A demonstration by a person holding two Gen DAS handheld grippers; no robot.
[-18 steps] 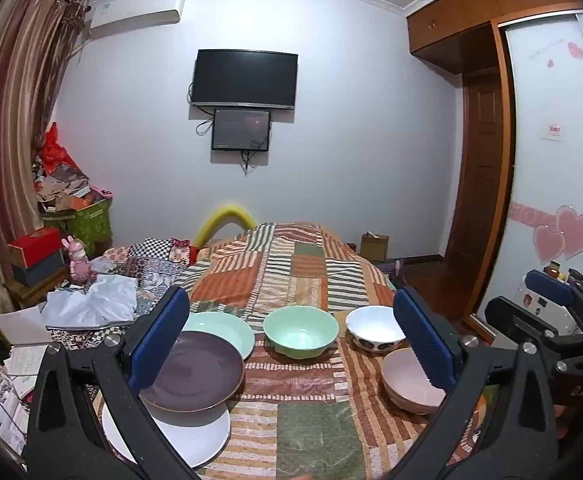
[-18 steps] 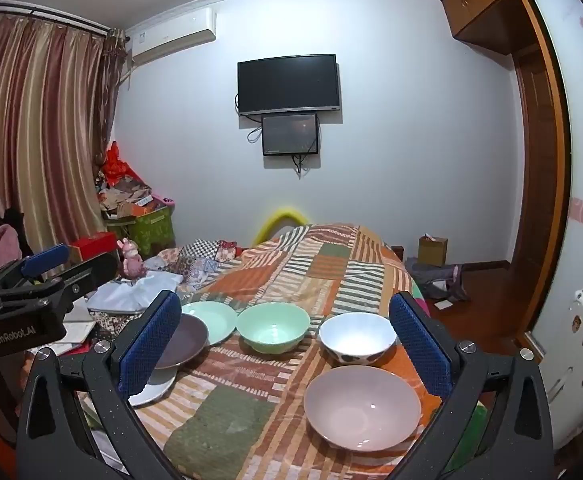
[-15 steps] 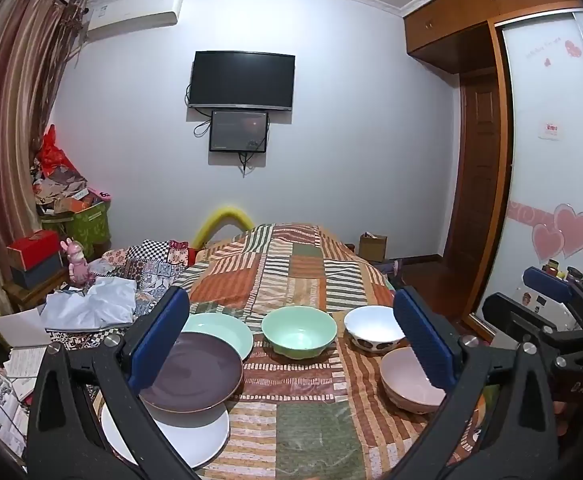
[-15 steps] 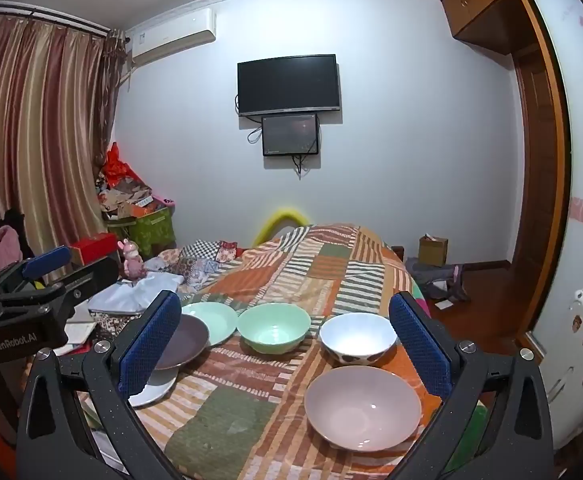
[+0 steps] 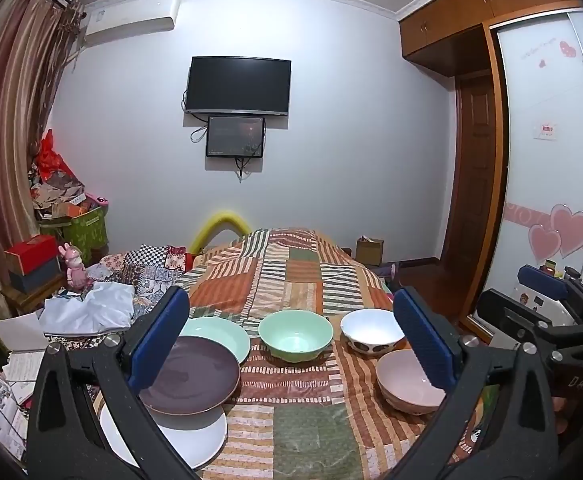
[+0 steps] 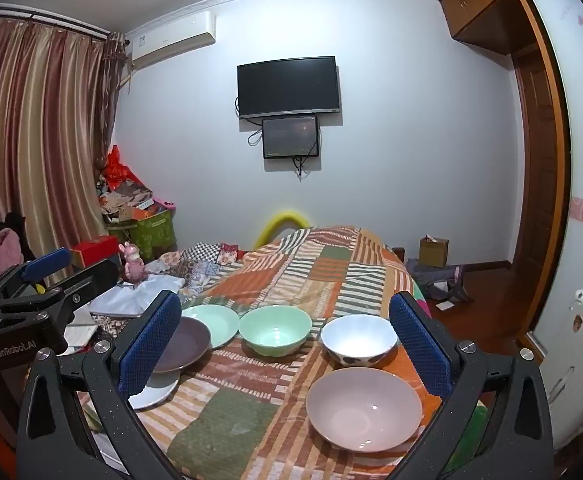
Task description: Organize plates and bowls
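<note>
Left gripper [image 5: 291,344]: we hold it spread wide, empty.
Right gripper [image 6: 285,344]: spread wide, empty too.
Plates [image 5: 189,376]: overlapping at the bed's [image 5: 291,264] left.
Bowls [image 6: 275,330]: apart, centre and right.

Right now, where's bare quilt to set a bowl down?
Free: the near green quilt patch between the white flat plate and the pale pink bowl, and the far quilt beyond the mint green bowl. Crowded: the left edge, where the dark purple plate overlaps white and mint plates.
</note>
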